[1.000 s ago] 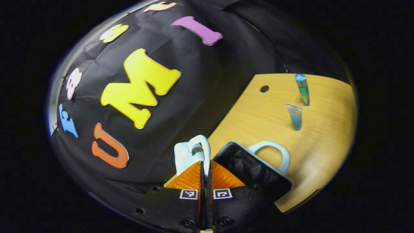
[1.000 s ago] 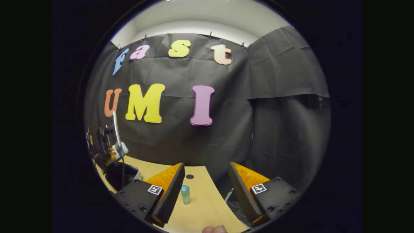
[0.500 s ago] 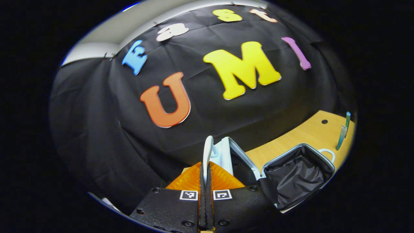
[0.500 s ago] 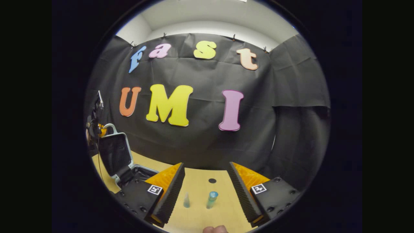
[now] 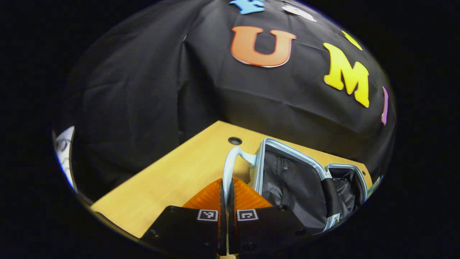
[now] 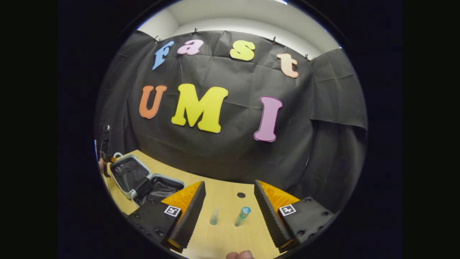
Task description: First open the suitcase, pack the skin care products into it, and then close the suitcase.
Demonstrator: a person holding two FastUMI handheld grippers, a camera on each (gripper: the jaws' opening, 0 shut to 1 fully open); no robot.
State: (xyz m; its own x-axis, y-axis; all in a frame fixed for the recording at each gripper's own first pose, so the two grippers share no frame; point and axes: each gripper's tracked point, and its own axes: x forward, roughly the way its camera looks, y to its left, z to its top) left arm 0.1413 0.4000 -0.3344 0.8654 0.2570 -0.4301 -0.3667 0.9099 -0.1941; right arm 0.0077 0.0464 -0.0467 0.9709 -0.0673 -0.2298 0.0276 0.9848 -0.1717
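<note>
The pale blue suitcase (image 5: 287, 154) lies open on the wooden table (image 5: 172, 180), its black lining showing in both halves. My left gripper (image 5: 226, 183) is shut on the lid's pale handle (image 5: 230, 162), low over the table. In the right gripper view the open suitcase (image 6: 124, 160) sits at the far left. My right gripper (image 6: 230, 187) is open above the table. Between its fingers, farther off, stand two skin care products: a small clear blue tube (image 6: 214, 216) and a taller blue-capped bottle (image 6: 243, 216).
Black cloth walls close the table's far side. A round cable hole (image 5: 235, 140) lies beyond the suitcase handle, and a cable hole (image 6: 241, 195) sits behind the two products. Bare wooden table (image 6: 222, 237) lies around the products. A fingertip (image 6: 239, 255) shows at the bottom edge.
My left gripper has swung the lid by its handle over and down until the suitcase lies flat open. The right gripper has shifted so both products now stand between its fingers.
</note>
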